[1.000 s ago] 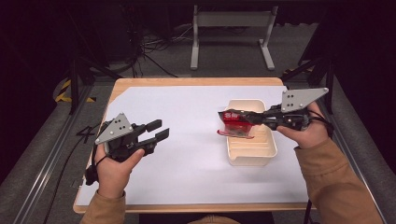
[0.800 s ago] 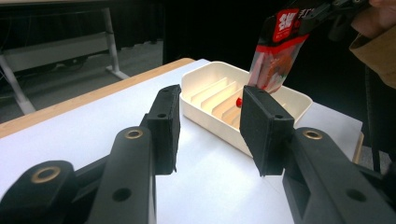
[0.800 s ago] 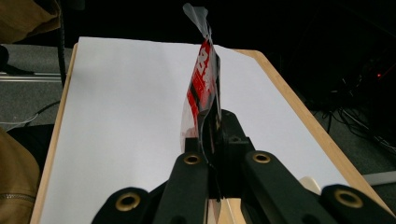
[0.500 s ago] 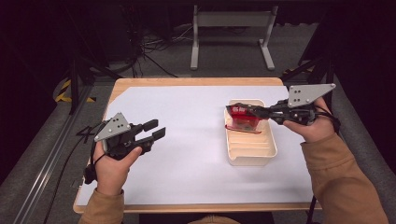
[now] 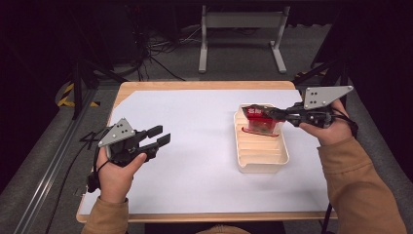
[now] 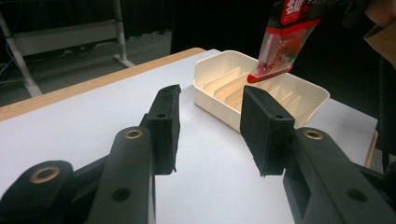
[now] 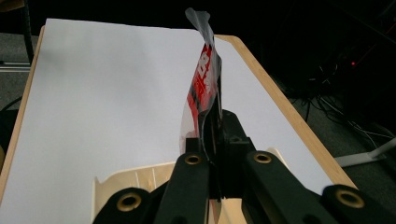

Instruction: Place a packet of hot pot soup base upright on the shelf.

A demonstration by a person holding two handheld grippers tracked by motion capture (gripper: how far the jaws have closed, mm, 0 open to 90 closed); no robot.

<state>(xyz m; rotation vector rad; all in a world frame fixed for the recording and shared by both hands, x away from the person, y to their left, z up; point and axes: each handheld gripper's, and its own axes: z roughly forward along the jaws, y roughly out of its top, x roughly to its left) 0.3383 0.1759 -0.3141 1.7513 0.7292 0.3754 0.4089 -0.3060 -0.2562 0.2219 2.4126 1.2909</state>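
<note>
Right gripper (image 5: 272, 115), clamped on the red packet (image 5: 259, 122), suspends it over the ribbed tray (image 5: 263, 158), apparently for slotting. At nine o'clock, left gripper (image 5: 158, 140) idles half-open, empty.

Red-and-clear snack packet (image 5: 259, 121), printed in white on red, pinched by its top edge in the right tongs (image 5: 271, 114), hanging over the far end of the cream ribbed tray (image 5: 263, 155). Tray flat on the worktop, well apart from the left tongs (image 5: 160, 136).
</note>
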